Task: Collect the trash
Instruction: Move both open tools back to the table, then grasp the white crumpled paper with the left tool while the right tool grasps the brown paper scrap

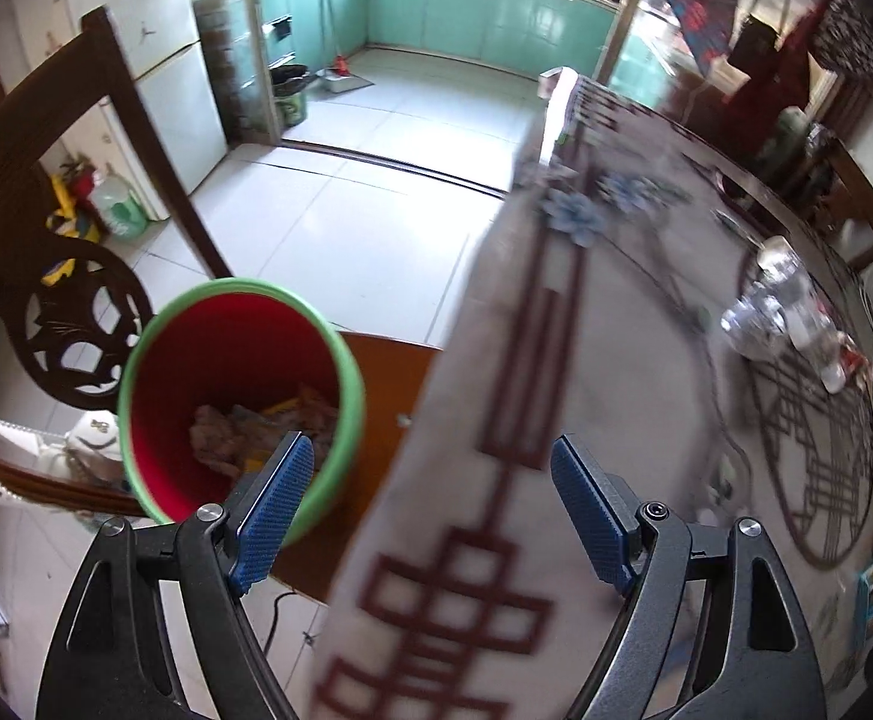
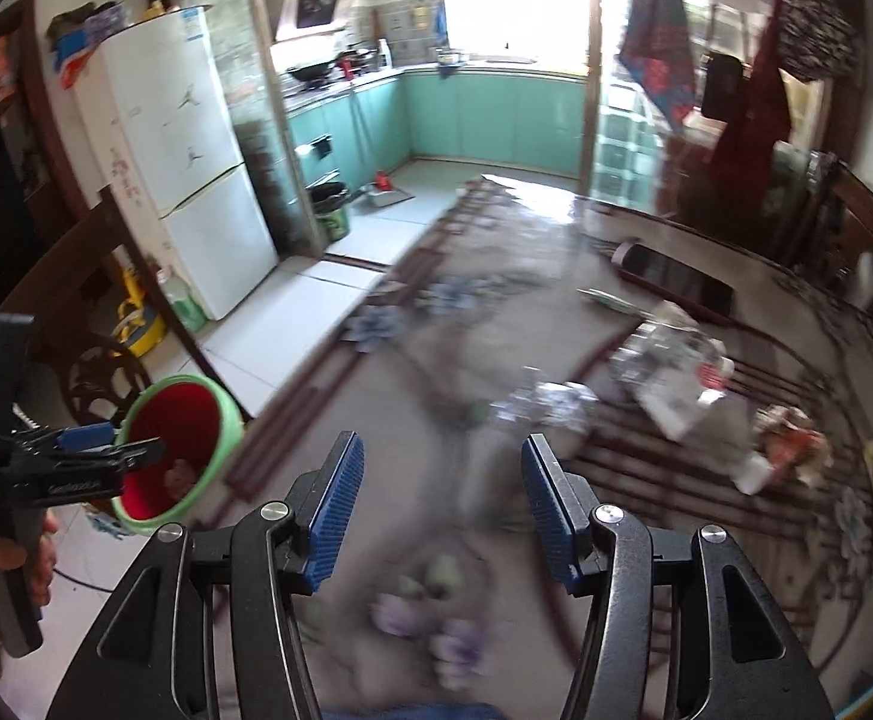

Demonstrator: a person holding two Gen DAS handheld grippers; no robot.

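Surface point(image 2: 496, 312), patterned cloth. Bin point(image 1: 238, 396), red, green-rimmed, off its left edge, partly filled. Trash point(image 2: 664, 378), clear crumpled wrappers, ahead-right of right gripper point(image 2: 442, 516): nearer hand. Left gripper point(image 1: 430, 504) by bin. Both fingers apart, empty.

No readable words or numbers; white print on left gripper point(image 2: 136, 450) side too blurred to read.

Both the left gripper point(image 1: 433, 507) and right gripper point(image 2: 442, 510) have black, triangular-cutout arms, silver round screws and blue textured finger pads point(image 2: 337, 510).
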